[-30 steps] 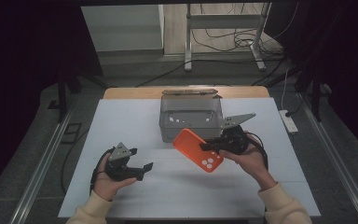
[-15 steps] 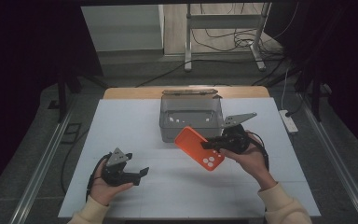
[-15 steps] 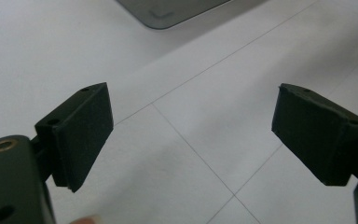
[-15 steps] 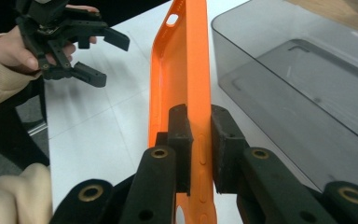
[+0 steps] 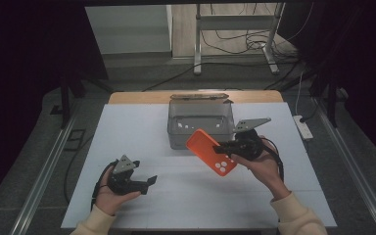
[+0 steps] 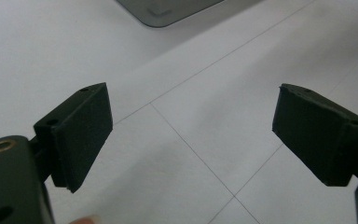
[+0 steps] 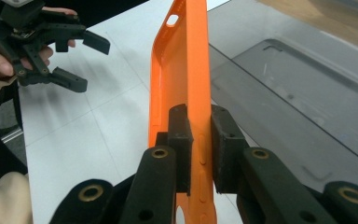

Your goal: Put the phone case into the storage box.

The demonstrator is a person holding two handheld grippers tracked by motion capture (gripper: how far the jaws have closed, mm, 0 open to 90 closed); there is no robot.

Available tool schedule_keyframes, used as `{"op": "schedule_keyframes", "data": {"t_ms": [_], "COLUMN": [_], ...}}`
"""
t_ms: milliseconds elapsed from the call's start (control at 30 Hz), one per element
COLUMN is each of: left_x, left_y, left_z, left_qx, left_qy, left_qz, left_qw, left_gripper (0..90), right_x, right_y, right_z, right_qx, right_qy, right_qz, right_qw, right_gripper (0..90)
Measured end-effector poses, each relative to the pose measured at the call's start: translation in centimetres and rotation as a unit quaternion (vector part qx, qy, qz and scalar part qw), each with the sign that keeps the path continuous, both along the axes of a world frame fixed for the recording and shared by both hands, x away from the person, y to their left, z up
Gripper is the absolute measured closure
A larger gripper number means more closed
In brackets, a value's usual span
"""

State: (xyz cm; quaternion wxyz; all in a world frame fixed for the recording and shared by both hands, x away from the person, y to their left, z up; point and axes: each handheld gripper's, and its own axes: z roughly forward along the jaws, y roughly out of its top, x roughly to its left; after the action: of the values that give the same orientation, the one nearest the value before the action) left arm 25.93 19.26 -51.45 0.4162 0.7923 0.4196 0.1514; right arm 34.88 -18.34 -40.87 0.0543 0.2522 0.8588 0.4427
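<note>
Probably the carrying step, with the orange phone case lifted off the white bench and held just in front of the clear plastic box, at about 6 o'clock from it in the high view. Judged from this: next move likely a short travel toward 12 o'clock, over the near wall of the box, then a lowering and a release inside; needed for that, enough height so the long case does not strike the rim, and a tilt to fit it into the opening. Right gripper clamped on the case, jaws nearly closed with only the thin orange edge between the pads, holding near the lower end, so the upper part stands free and could swing. In the right gripper view, the case stands on edge, with the box behind it at 2 o'clock. Left gripper spread wide, nothing between the jaws, only bare bench below; in the high view resting at 8 o'clock from the box, well apart from the case, holding nothing. No contact between case and box visible for now.
</note>
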Motion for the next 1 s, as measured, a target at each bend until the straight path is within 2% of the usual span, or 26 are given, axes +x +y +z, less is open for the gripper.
{"op": "schedule_keyframes", "data": {"t_ms": [500, 567, 600, 633, 700, 1000], "left_x": [0.0, 0.0, 0.1, 0.1, 0.1, 0.1], "left_y": [0.1, 0.1, 0.1, 0.1, 0.1, -0.1], "left_z": [0.1, 0.1, 0.1, 0.1, 0.1, 0.1], "left_qx": [-0.003, -0.003, -0.003, -0.003, -0.003, -0.004], "left_qy": [-0.003, -0.001, 0.0, 0.0, 0.0, 0.001], "left_qz": [0.006, 0.005, 0.005, 0.004, 0.004, 0.001], "left_qw": [1.0, 1.0, 1.0, 1.0, 1.0, 1.0], "left_gripper": [11.9, 11.9, 11.9, 11.9, 11.9, 11.9], "right_x": [0.1, 0.0, 0.0, 0.1, 0.1, 0.4], "right_y": [-0.2, -0.1, -0.1, -0.1, -0.1, -0.3], "right_z": [0.9, 1.2, 1.3, 1.5, 1.7, 2.4], "right_qx": [0.005, 0.004, 0.005, 0.009, 0.007, 0.014], "right_qy": [-0.015, -0.025, -0.025, -0.016, -0.024, -0.02], "right_qz": [-0.022, -0.028, -0.03, -0.033, -0.037, -0.057], "right_qw": [0.9996, 0.9993, 0.9992, 0.9993, 0.999, 0.9981], "right_gripper": [80.4, 80.4, 80.5, 80.5, 80.5, 80.4]}}
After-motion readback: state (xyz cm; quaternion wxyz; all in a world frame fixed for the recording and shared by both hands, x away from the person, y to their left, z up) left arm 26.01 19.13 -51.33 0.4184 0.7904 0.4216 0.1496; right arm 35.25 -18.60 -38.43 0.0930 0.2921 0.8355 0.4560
